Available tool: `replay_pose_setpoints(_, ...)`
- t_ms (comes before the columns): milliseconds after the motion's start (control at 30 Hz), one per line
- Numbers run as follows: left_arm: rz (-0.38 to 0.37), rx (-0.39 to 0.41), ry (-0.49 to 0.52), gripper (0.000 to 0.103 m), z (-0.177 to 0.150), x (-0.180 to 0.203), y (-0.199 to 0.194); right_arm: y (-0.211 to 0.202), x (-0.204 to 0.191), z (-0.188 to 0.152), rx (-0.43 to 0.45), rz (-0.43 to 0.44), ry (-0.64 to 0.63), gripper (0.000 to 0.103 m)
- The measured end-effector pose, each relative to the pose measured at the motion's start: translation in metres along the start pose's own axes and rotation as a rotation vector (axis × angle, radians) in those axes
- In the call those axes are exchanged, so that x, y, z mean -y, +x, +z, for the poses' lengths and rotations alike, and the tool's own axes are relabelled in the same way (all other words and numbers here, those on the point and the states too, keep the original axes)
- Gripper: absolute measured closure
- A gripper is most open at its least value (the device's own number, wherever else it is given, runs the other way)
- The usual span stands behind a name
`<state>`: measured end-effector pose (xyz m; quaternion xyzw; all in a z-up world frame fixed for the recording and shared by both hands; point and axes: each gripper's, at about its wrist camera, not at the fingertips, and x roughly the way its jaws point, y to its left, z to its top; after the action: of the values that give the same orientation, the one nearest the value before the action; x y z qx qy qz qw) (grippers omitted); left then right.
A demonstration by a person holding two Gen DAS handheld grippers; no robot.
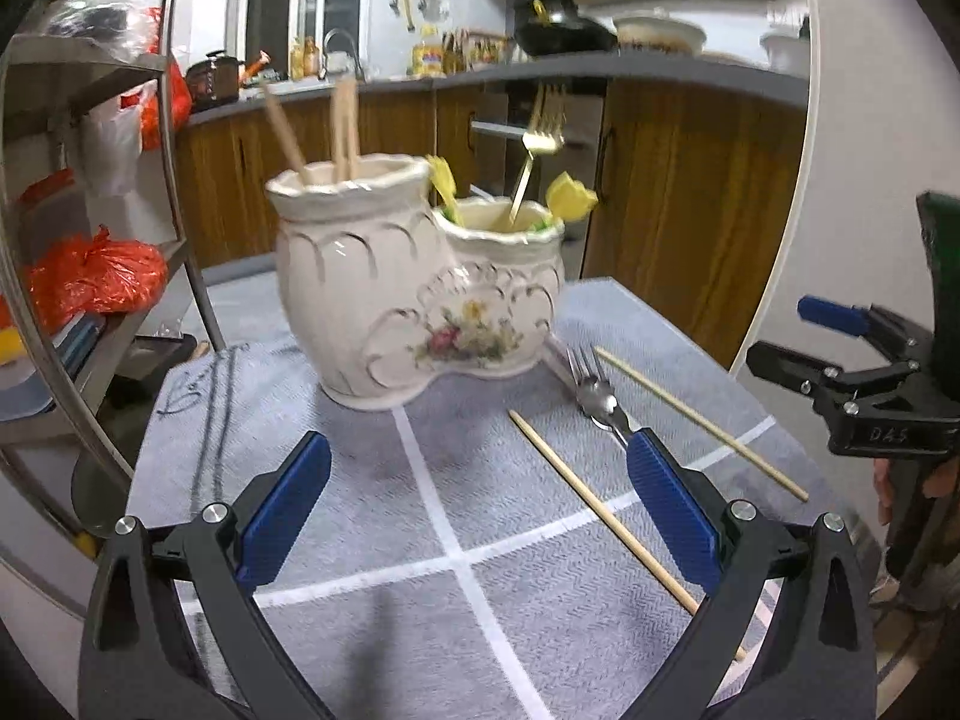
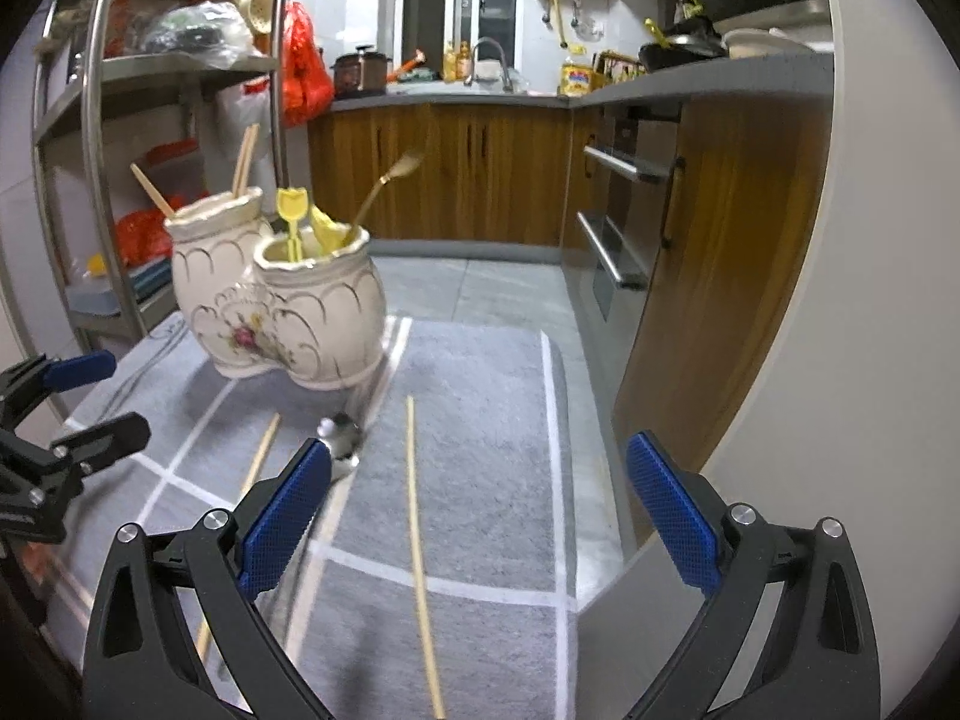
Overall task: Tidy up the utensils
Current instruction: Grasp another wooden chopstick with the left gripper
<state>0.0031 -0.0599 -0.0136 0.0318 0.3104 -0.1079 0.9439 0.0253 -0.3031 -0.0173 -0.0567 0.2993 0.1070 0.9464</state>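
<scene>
Left tongs [image 1: 477,504]: spread wide, holding nothing, above the grey mat [image 1: 336,468] with white grid lines.
Right tongs [image 2: 477,510]: likewise spread and empty, over the mat's right part.
Holder [image 1: 414,288]: cream ceramic, two joined pots with a floral motif, upright at the mat's far side.
Taller pot: three wooden chopsticks [image 1: 345,126] stand in it.
Lower pot: gold fork [image 1: 540,144] and yellow plastic utensils [image 1: 570,198].
Steel fork [image 1: 591,387]: flat on the mat just right of the holder, tines toward it, handle hidden behind a left fingertip.
Loose chopsticks: one [image 1: 606,516] left of the fork, one [image 1: 702,423] right of it.
</scene>
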Motion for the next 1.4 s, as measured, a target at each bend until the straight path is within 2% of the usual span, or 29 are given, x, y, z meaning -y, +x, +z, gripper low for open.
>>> replay_pose_setpoints(233, 0.066, -0.120, 0.015, 0.006, 0.000, 0.017, 0.024, 0.010, 0.016, -0.005, -0.054, -0.002, 0.044, 0.005)
replay_pose_setpoints(433, 0.082, -0.217, 0.051, 0.008, -0.007, 0.034, 0.038, 0.009, 0.014, -0.005, -0.058, 0.011, 0.045, 0.005)
replay_pose_setpoints(500, 0.073, -0.249, 0.034, 0.021, -0.010, 0.037, 0.042, 0.008, 0.015, -0.005, -0.056, 0.015, 0.041, 0.005)
replay_pose_setpoints(567, 0.032, -0.285, -0.011, 0.028, -0.014, 0.038, 0.044, 0.005, 0.014, -0.005, -0.049, 0.022, 0.039, 0.005)
replay_pose_setpoints(667, -0.003, -0.283, -0.041, 0.029, -0.015, 0.043, 0.039, 0.002, 0.015, -0.005, -0.041, 0.028, 0.036, 0.005)
replay_pose_setpoints(700, -0.015, -0.284, -0.040, 0.032, -0.016, 0.046, 0.038, 0.001, 0.015, -0.005, -0.038, 0.029, 0.036, 0.005)
replay_pose_setpoints(800, 0.024, -0.279, 0.020, 0.043, -0.019, 0.056, 0.036, -0.002, 0.016, -0.005, -0.034, 0.031, 0.037, 0.005)
replay_pose_setpoints(833, 0.016, -0.277, 0.025, 0.046, -0.019, 0.057, 0.035, -0.002, 0.016, -0.005, -0.032, 0.031, 0.038, 0.005)
replay_pose_setpoints(867, 0.018, -0.278, 0.027, 0.055, -0.019, 0.057, 0.036, -0.003, 0.016, -0.005, -0.031, 0.031, 0.038, 0.005)
replay_pose_setpoints(900, 0.016, -0.280, 0.030, 0.069, -0.017, 0.056, 0.036, -0.003, 0.016, -0.005, -0.032, 0.032, 0.038, 0.005)
replay_pose_setpoints(933, 0.011, -0.284, 0.031, 0.074, -0.016, 0.055, 0.036, -0.004, 0.015, -0.005, -0.030, 0.032, 0.037, 0.005)
replay_pose_setpoints(967, -0.013, -0.288, 0.032, 0.087, -0.015, 0.053, 0.036, -0.005, 0.014, -0.005, -0.028, 0.033, 0.035, 0.005)
replay_pose_setpoints(1000, -0.032, -0.290, 0.034, 0.092, -0.014, 0.051, 0.037, -0.005, 0.013, -0.005, -0.026, 0.036, 0.031, 0.005)
replay_pose_setpoints(1167, -0.083, -0.307, 0.042, 0.094, -0.011, 0.033, 0.038, -0.004, -0.005, -0.008, -0.041, 0.072, -0.007, 0.005)
replay_pose_setpoints(1400, -0.056, -0.332, 0.104, 0.099, -0.009, 0.008, 0.035, -0.001, -0.043, -0.013, -0.064, 0.114, -0.102, 0.005)
